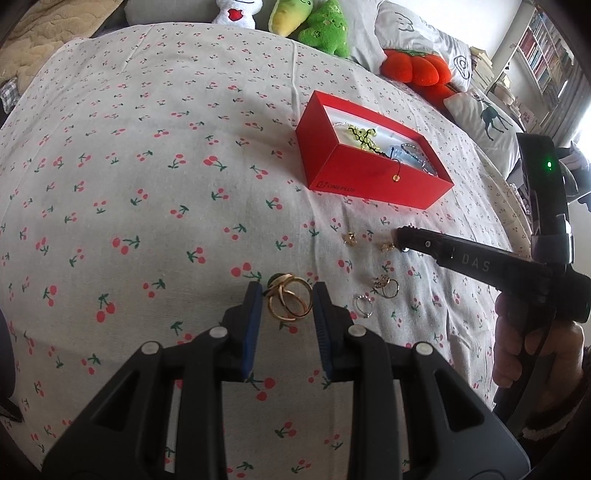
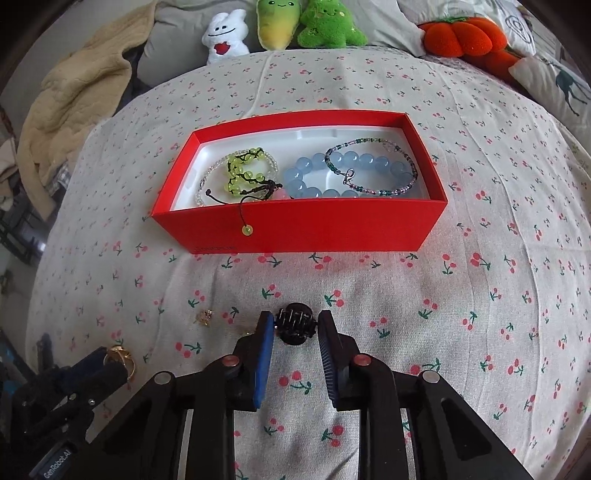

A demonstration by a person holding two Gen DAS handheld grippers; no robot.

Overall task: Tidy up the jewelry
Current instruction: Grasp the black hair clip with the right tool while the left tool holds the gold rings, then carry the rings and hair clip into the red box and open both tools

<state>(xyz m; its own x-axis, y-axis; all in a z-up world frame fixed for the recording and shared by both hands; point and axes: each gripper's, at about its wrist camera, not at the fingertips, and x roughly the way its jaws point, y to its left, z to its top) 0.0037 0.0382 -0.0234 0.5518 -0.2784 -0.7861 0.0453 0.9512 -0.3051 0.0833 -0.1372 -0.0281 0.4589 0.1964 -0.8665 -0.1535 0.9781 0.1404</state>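
**On the bed: both tongs clenched, jewelry half sorted**

Near the front of the cherry-print bedspread (image 1: 147,166), grips a gold ring (image 1: 288,301) with a dark green stone in the left tongs (image 1: 286,295), blue pads pressed to either side of it. Clamps a small black claw clip (image 2: 297,326) in the right tongs (image 2: 295,317), pads tight against both ends, low over the cloth and just in front of the red box (image 2: 314,229).

Leaves loose on the bedspread, between ring and box:
- two small gold earrings (image 1: 350,238), one just beside the right tongs' tip
- a gold ring with an ornate top (image 1: 386,286)
- a thin silver ring (image 1: 364,306), touching neither

Keeps the box open, with a white lining, holding:
- a yellow-green bead bracelet (image 2: 245,171) on black cord, lying on a clear bead bracelet (image 2: 207,181) at the left end
- a pale blue bead bracelet (image 2: 314,177) at the right end
- a thin mixed-colour bead bracelet (image 2: 373,166) lying across the blue one

Lets one black cord end with a yellow bead (image 2: 246,229) hang over the box's front wall.

Shows a hand (image 1: 532,350) wrapped round the right tongs' handle, and plush toys (image 2: 328,26) lined up along the far edge of the bed.
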